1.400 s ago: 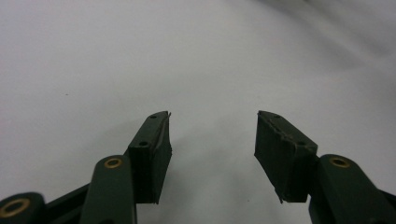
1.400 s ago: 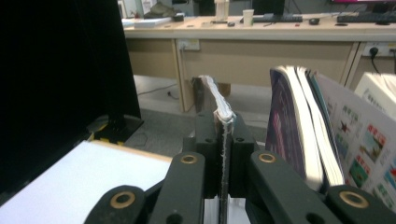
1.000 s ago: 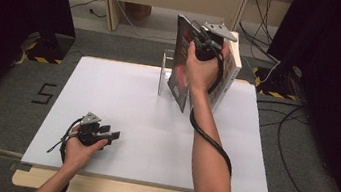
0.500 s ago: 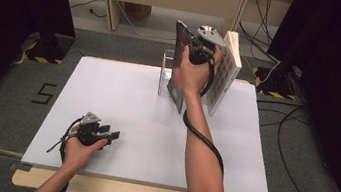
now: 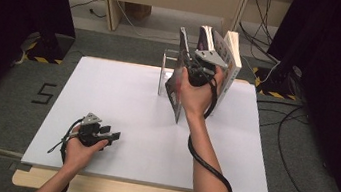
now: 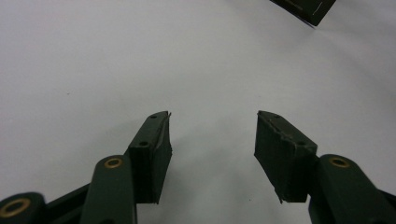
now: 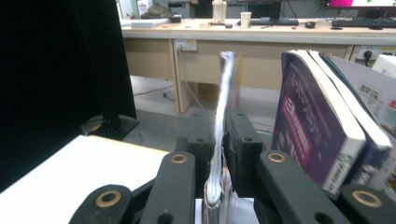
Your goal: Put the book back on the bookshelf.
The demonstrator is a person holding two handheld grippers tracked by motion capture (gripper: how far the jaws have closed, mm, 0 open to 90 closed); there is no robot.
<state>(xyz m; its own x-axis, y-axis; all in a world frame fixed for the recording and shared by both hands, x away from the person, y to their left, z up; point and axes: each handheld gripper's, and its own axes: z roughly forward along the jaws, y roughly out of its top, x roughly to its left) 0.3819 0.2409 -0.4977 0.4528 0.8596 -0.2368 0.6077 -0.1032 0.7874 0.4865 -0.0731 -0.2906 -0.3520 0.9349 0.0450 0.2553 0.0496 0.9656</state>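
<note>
Lowered since earlier: right hand-held gripper [image 5: 202, 66] with thin book [image 5: 179, 79], jaws just easing yet pinching it.
Book upright, its long axis 12-to-6; shelved books [image 5: 224, 58] at 3 o'clock; left hand-held gripper [image 5: 111, 135] spread, idle.

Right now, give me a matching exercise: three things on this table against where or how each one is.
1 left gripper; 2 thin book; 3 purple book
a leaning beside other books; b between the right gripper's jaws; c jaws open and empty, over white table
Pairs: 1-c, 2-b, 3-a. The right gripper's jaws have just been opening, the thin book between them.
</note>
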